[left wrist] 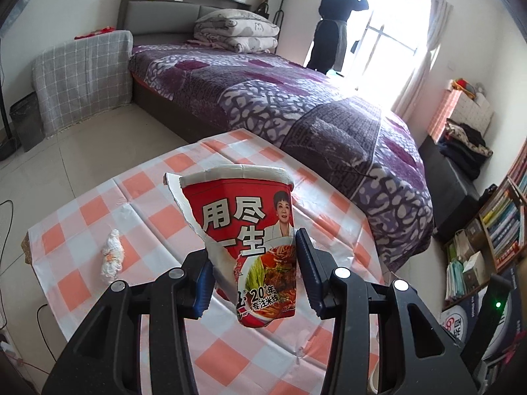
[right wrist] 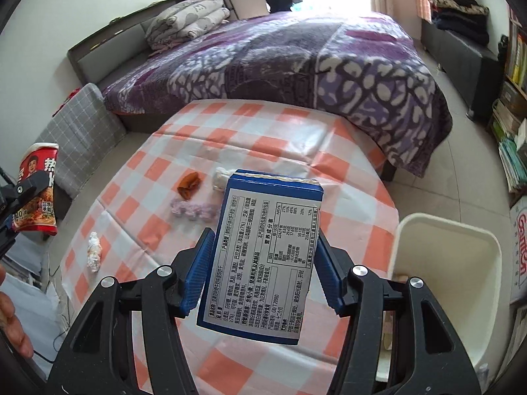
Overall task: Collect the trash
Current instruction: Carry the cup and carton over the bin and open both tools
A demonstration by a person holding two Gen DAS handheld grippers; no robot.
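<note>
My left gripper (left wrist: 255, 271) is shut on a torn red instant-noodle cup (left wrist: 245, 230) and holds it above the checkered table (left wrist: 82, 214); the cup also shows at the left of the right wrist view (right wrist: 36, 187). My right gripper (right wrist: 262, 270) is shut on a blue-and-white food box (right wrist: 263, 256), held above the table (right wrist: 263, 131). On the table lie a crumpled white tissue (left wrist: 112, 256), also in the right wrist view (right wrist: 94, 251), an orange-brown wrapper (right wrist: 189, 184), a pale purple wad (right wrist: 194, 210) and another white wad (right wrist: 219, 177).
A white bin (right wrist: 444, 279) stands open at the table's right edge. A bed with a purple blanket (right wrist: 313, 62) lies beyond the table. A person (left wrist: 339, 23) stands at the window. Bookshelves (left wrist: 504, 220) are on the right. A dark bin (left wrist: 26, 125) stands far left.
</note>
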